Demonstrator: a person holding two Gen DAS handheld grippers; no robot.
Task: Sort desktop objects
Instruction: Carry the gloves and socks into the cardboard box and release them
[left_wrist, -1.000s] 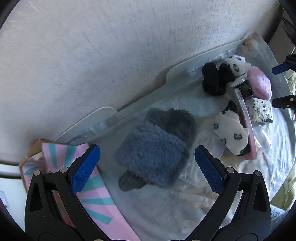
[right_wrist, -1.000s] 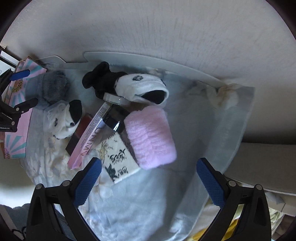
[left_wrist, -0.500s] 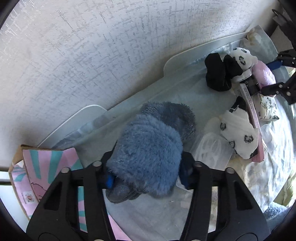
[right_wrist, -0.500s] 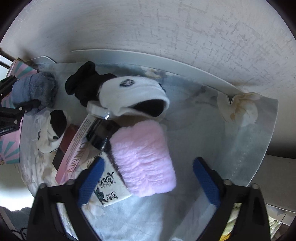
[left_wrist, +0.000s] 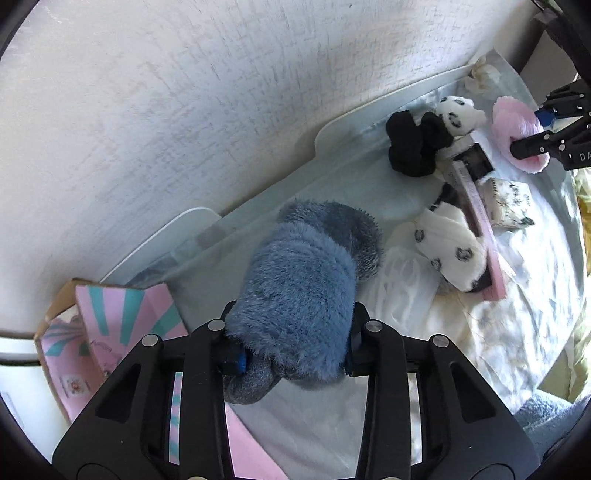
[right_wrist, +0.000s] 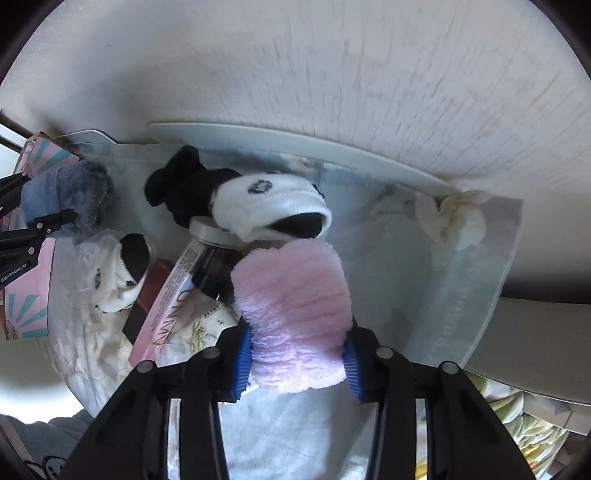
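My left gripper (left_wrist: 293, 354) is shut on a fluffy blue slipper (left_wrist: 303, 291) lying on the pale cloth; it also shows in the right wrist view (right_wrist: 62, 199). My right gripper (right_wrist: 297, 360) is shut on a fluffy pink slipper (right_wrist: 295, 314), which also shows far right in the left wrist view (left_wrist: 515, 127). Two panda-print socks (right_wrist: 269, 203) (left_wrist: 448, 251) lie between the slippers, one by a black sock bundle (left_wrist: 413, 147).
A long pink box (left_wrist: 480, 229), a dark jar (right_wrist: 212, 273) and a white flower-print box (left_wrist: 511, 203) lie among the socks. A pink and teal carton (left_wrist: 107, 332) stands at the left. A white wall (left_wrist: 184, 92) runs close behind the cloth.
Both grippers moved forward and closed: the left shut on the blue slipper, the right on the pink slipper. The pink slipper now appears lifted at its near end.
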